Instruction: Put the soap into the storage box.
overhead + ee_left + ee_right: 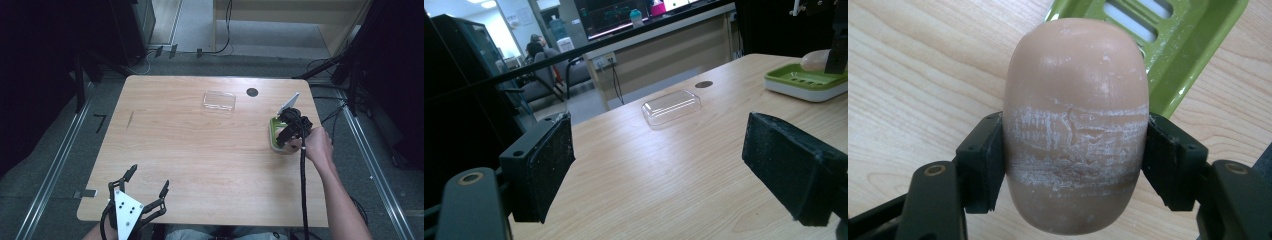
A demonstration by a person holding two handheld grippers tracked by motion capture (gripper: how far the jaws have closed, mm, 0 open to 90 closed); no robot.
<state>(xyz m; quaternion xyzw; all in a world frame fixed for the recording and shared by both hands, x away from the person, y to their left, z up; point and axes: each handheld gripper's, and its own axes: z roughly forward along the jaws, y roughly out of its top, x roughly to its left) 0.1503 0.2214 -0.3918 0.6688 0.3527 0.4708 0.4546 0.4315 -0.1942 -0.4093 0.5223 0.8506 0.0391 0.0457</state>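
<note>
Here, the right gripper [1074, 160] pinches a bar of soap [1075, 125] across its short sides, one black pad on each flank. The grip sits on the near half of the bar, probably to leave the far end free to go down first. White scuffed bands cross the soap where the pads meet it.

The soap hangs just beside the green soap dish [1193, 45], whose slotted tray shows past the bar's far end. Whether the bar touches the dish or the table I cannot tell. From the high view, the right gripper [289, 131] stands over the dish [274, 136] at the table's right edge, the right hand [316, 145] behind it on the near side. My reading: the bar is either about to be laid in the tray or has just come out.

The left gripper [148, 182] rests at the near left corner, jaws spread wide with nothing between them; likely parked out of the way, pointing across the table [200, 150].

Far of centre lies a clear plastic lid [219, 100], flat on the wood and well apart from the dish — plausibly the dish's cover, set aside so the tray stays open. Just right of it is a dark round hole [252, 92].
</note>
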